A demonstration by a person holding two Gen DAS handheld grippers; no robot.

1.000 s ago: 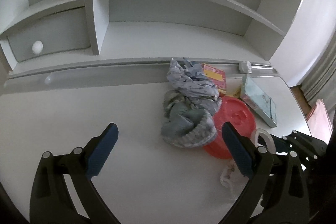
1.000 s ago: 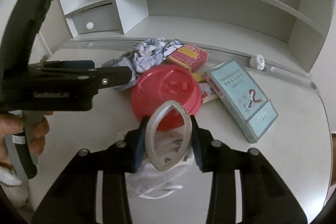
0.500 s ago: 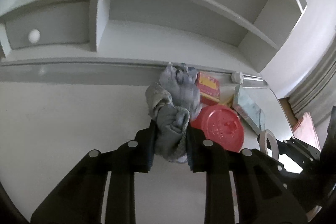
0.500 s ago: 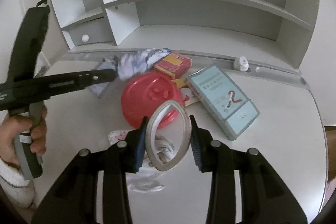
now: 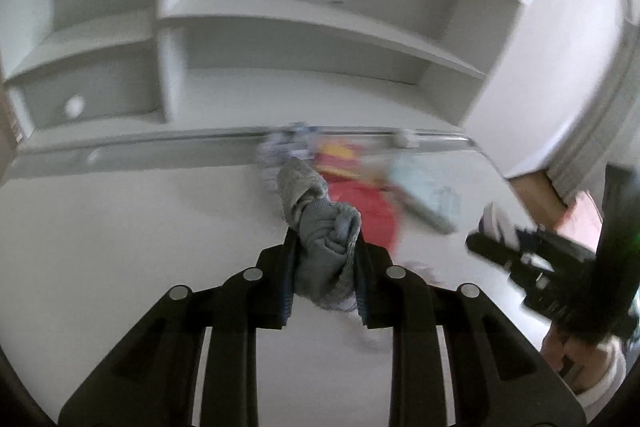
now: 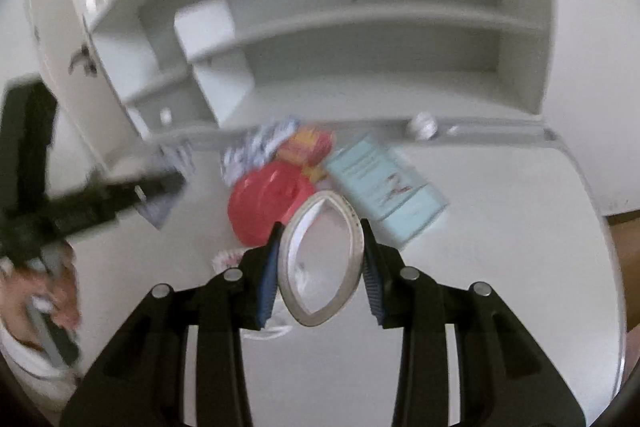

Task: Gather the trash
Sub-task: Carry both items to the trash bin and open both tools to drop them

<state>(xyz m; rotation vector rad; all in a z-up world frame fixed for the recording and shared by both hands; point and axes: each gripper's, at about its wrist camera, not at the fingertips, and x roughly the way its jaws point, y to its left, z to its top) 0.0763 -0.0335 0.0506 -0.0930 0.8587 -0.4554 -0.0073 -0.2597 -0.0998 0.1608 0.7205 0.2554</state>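
— Right, what have my grippers got?

— My left gripper (image 5: 323,269) is clamped tight on the grey knitted cloth (image 5: 320,235), lifted just in front of the red lid (image 6: 269,205). My right gripper (image 6: 320,263) is pinched on a squashed clear ring (image 6: 320,263), also just in front of that lid.

— And the rest?

— The pale blue box (image 6: 386,189) lies right of the lid; the crumpled patterned cloth (image 6: 256,147) sits behind it.
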